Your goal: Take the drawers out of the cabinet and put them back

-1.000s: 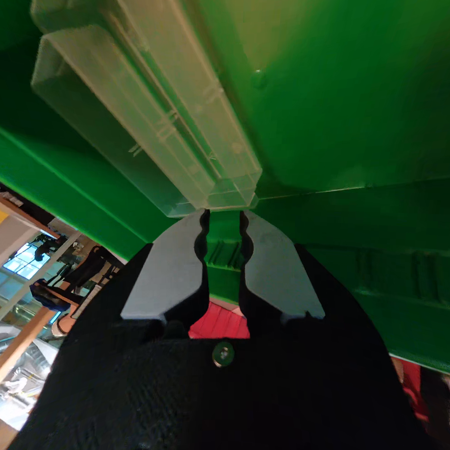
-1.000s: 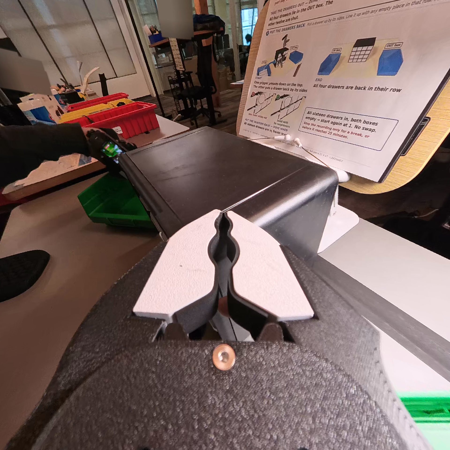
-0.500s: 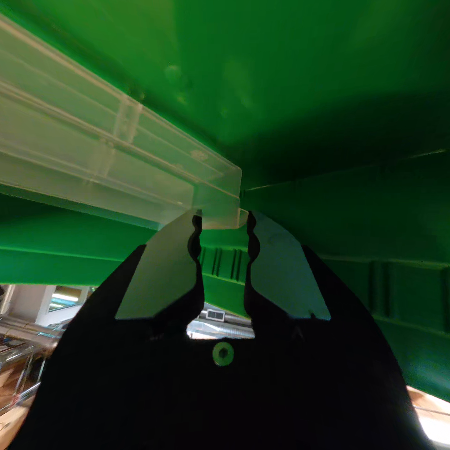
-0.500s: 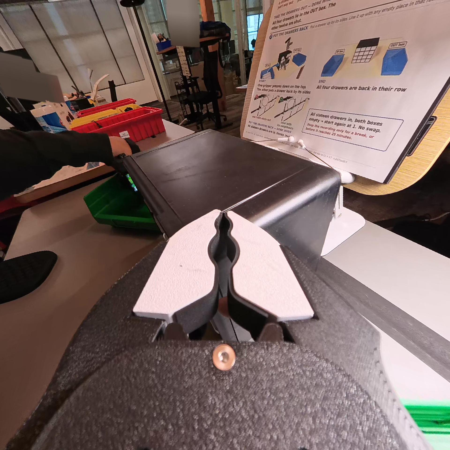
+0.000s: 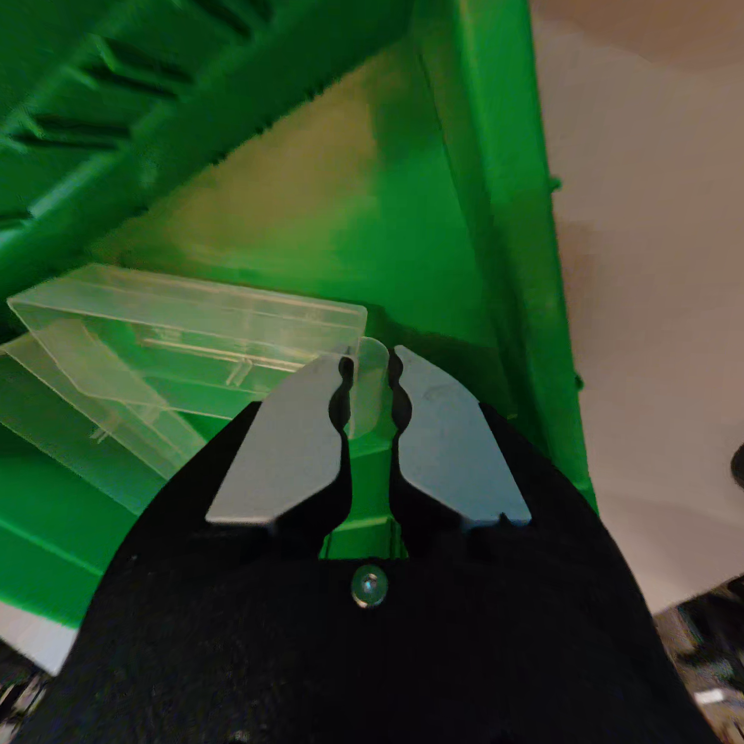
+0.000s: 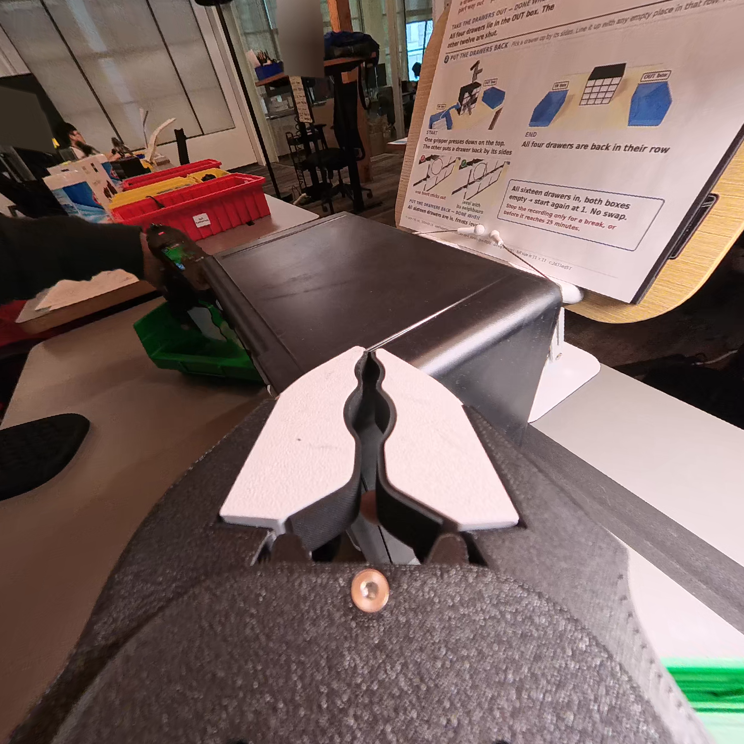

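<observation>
Since a second ago the left gripper has swung round inside the green plastic bin, so the clear plastic drawer that ran up toward eleven o'clock now lies across toward nine o'clock. Its rounded front tab sits between the left jaws, which stand narrowly apart around it; whether they pinch it or only bracket it I cannot tell. A second clear drawer lies under the first, toward eight o'clock, also in the bin.

The right gripper has not shifted: jaws pressed together, resting on the near top edge of the black metal cabinet. In its view the bin sits at ten o'clock beside the cabinet.

At least two drawers are out. Which half of the task this is the pictures do not settle, and the cabinet front is hidden.
</observation>
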Available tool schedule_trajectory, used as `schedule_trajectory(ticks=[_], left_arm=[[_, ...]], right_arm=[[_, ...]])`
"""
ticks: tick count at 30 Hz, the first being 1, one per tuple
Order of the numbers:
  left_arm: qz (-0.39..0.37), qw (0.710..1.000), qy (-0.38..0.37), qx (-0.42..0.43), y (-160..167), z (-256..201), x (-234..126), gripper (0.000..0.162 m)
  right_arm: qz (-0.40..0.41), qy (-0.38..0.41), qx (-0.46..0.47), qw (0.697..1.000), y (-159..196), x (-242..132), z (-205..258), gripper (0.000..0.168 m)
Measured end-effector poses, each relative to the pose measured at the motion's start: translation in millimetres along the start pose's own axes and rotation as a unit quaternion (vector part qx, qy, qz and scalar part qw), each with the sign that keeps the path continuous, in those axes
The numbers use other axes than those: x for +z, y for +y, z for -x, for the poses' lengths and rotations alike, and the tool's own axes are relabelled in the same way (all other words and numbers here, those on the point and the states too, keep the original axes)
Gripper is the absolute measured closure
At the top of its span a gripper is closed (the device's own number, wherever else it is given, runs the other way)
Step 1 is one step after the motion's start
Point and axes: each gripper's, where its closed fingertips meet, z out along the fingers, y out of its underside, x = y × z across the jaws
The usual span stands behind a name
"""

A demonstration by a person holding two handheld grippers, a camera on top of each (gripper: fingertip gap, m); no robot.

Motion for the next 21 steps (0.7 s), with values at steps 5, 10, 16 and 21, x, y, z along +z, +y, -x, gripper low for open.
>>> schedule_trajectory(ticks=[5, 10, 16, 21], left_arm=[[-0.054, 0.998, -0.045, -0.002, -12, 4, 4, 0.136], [-0.046, 0.991, -0.125, 0.025, -3, 17, 5, 0.125], [-0.033, 0.977, -0.208, 0.027, 10, 32, 3, 0.119], [-0.013, 0.979, -0.203, -0.001, 20, 26, 6, 0.137]], right_arm=[[-0.002, -0.003, 0.002, 1.000, 0, 0, 0, 0.168], [-0.005, -0.007, 0.003, 1.000, 0, 0, 0, 0.168], [-0.005, -0.006, 0.002, 1.000, 0, 0, 0, 0.168], [-0.005, -0.005, 0.002, 1.000, 0, 0, 0, 0.168]])
